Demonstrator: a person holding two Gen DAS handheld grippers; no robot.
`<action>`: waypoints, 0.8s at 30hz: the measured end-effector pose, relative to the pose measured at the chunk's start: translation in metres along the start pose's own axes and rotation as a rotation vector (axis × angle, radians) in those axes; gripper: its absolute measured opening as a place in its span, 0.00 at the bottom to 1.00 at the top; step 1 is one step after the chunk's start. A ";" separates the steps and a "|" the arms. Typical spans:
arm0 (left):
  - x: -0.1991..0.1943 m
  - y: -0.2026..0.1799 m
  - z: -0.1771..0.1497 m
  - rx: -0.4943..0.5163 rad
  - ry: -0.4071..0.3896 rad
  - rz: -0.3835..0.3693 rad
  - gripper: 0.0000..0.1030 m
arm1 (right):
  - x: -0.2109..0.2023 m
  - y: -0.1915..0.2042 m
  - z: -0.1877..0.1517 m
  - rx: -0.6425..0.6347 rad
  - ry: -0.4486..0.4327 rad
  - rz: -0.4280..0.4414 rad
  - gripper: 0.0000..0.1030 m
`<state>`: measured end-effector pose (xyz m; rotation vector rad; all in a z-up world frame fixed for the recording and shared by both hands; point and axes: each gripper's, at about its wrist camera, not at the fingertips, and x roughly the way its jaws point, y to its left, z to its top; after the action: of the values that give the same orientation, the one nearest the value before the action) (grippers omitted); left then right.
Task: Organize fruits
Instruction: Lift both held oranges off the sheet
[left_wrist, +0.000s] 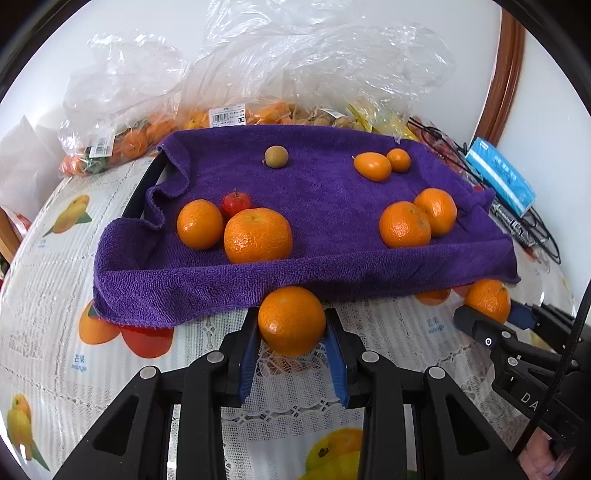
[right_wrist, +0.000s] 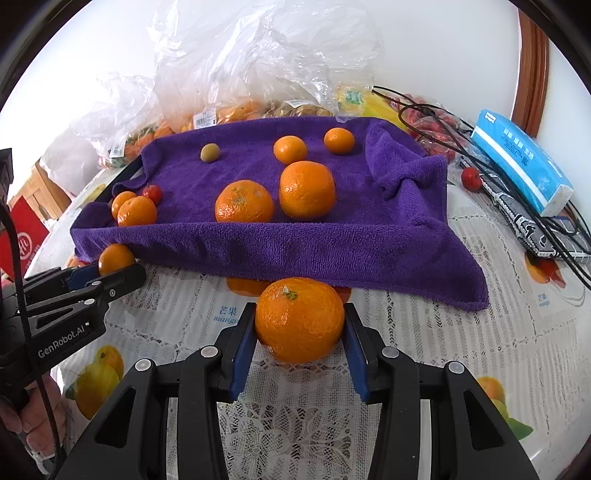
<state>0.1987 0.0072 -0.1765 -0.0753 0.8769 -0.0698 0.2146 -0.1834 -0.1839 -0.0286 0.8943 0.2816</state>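
Lace tablecloth (left_wrist: 55, 266) bears a purple towel (left_wrist: 325, 258) dotted with fruit, and at its 6 o'clock edge the left gripper (left_wrist: 291, 334) and right gripper (right_wrist: 300, 332) each pinch an orange (left_wrist: 291, 319) (right_wrist: 299, 319).

Right gripper (right_wrist: 299, 325) jaws clamping an orange (right_wrist: 299, 319), purple towel (right_wrist: 295, 240) with fruit beyond

Six oranges (right_wrist: 299, 319), two kumquats (right_wrist: 290, 149) (smaller), two red fruits (right_wrist: 152, 194), one longan (right_wrist: 210, 152).
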 end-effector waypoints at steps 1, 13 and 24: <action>0.000 0.001 0.000 -0.003 0.000 -0.006 0.31 | 0.000 0.000 0.000 0.000 -0.001 0.001 0.43; -0.005 -0.003 0.000 0.008 -0.016 -0.037 0.31 | -0.001 0.000 -0.001 -0.010 -0.005 0.022 0.43; -0.008 -0.002 0.001 0.001 -0.023 -0.047 0.31 | -0.001 0.000 -0.001 -0.011 -0.004 0.021 0.43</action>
<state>0.1943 0.0057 -0.1696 -0.0958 0.8517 -0.1131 0.2132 -0.1835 -0.1836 -0.0293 0.8898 0.3062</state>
